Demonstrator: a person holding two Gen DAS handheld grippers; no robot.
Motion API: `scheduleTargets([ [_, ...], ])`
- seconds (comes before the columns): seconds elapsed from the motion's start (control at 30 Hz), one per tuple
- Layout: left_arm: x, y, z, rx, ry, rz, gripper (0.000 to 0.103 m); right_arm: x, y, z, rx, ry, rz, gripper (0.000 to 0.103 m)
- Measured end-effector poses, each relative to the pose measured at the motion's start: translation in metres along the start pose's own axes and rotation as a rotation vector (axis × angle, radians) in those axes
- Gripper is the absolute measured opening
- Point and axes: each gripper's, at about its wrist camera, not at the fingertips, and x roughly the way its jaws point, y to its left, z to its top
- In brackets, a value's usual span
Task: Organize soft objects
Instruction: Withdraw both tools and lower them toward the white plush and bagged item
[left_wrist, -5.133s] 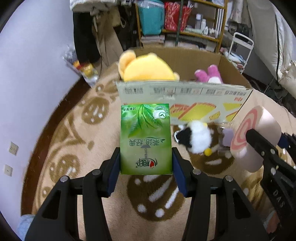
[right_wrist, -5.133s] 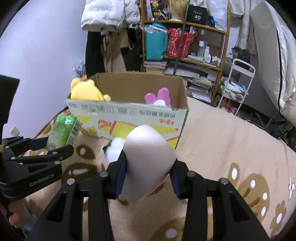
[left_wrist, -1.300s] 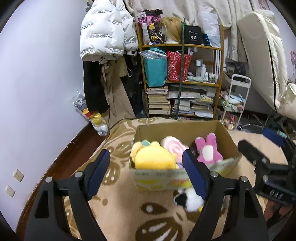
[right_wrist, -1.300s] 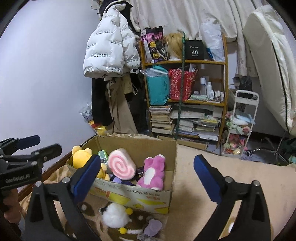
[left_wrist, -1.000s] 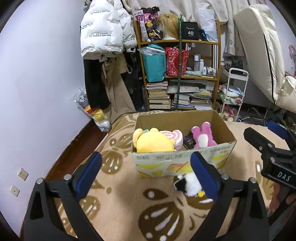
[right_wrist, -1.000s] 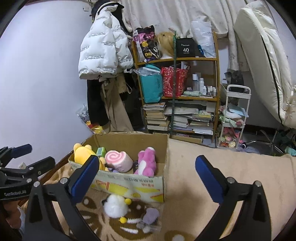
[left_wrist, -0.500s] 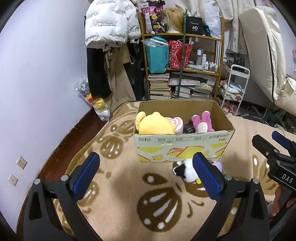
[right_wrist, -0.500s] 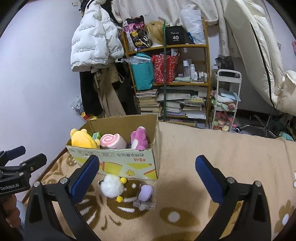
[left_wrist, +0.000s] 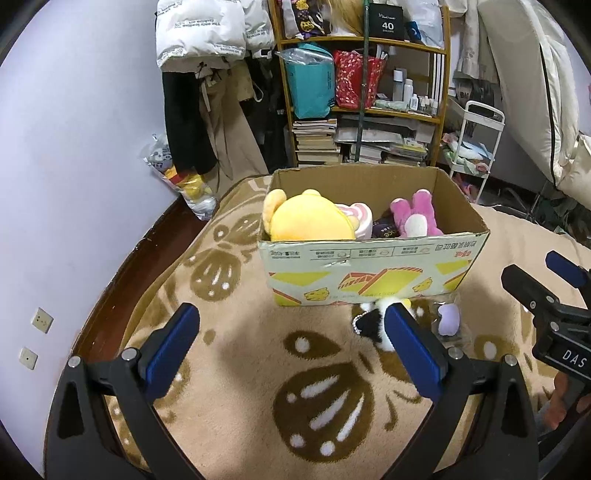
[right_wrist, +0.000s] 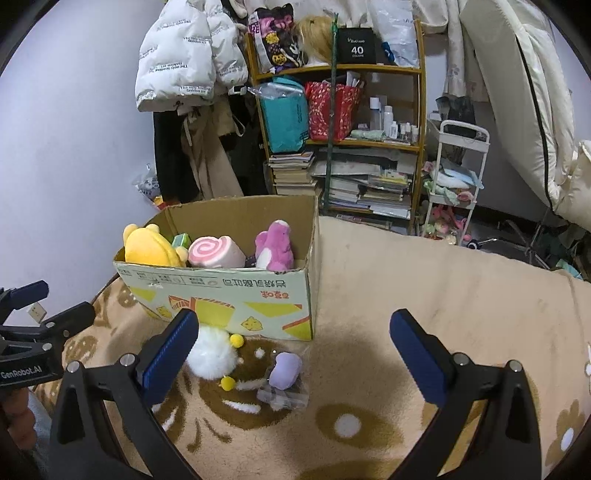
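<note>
A cardboard box (left_wrist: 369, 273) (right_wrist: 221, 291) stands on the patterned blanket. Inside lie a yellow plush (left_wrist: 306, 221) (right_wrist: 151, 249), a pink swirl roll cushion (right_wrist: 216, 253) (left_wrist: 360, 219), a pink plush (left_wrist: 413, 216) (right_wrist: 275, 247) and a green carton (right_wrist: 181, 240). In front of the box lie a white fluffy toy (right_wrist: 212, 352) (left_wrist: 378, 326) and a small purple toy in a clear bag (right_wrist: 284, 373) (left_wrist: 448, 319). My left gripper (left_wrist: 291, 343) is open and holds nothing. My right gripper (right_wrist: 295, 350) is open above the floor toys.
A wooden shelf (right_wrist: 340, 129) with bags, books and bottles stands behind the box. Coats hang at the back left (right_wrist: 184, 66). A white trolley (right_wrist: 458, 173) is at the back right. A bag with toys (left_wrist: 184, 181) leans against the wall.
Both grippers have pulled back and lowered toward the blanket; the box now looks nearer. Five seconds ago they held the green carton and the swirl roll, which now lie in the box.
</note>
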Motion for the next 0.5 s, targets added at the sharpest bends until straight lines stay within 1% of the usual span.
scheduleTargets([
  [0.1,0.007,-0.003,0.001,0.001,0.009,-0.008,0.099,0.007,-0.001,0.002,0.004,0.014,0.001,0.103],
  [0.23,0.018,-0.006,0.001,-0.002,0.018,-0.021,0.099,0.016,-0.003,0.004,0.013,0.036,0.026,0.103],
  [0.5,0.041,-0.019,0.004,0.01,0.03,-0.07,0.099,0.037,-0.006,0.006,0.041,0.093,0.037,0.103],
])
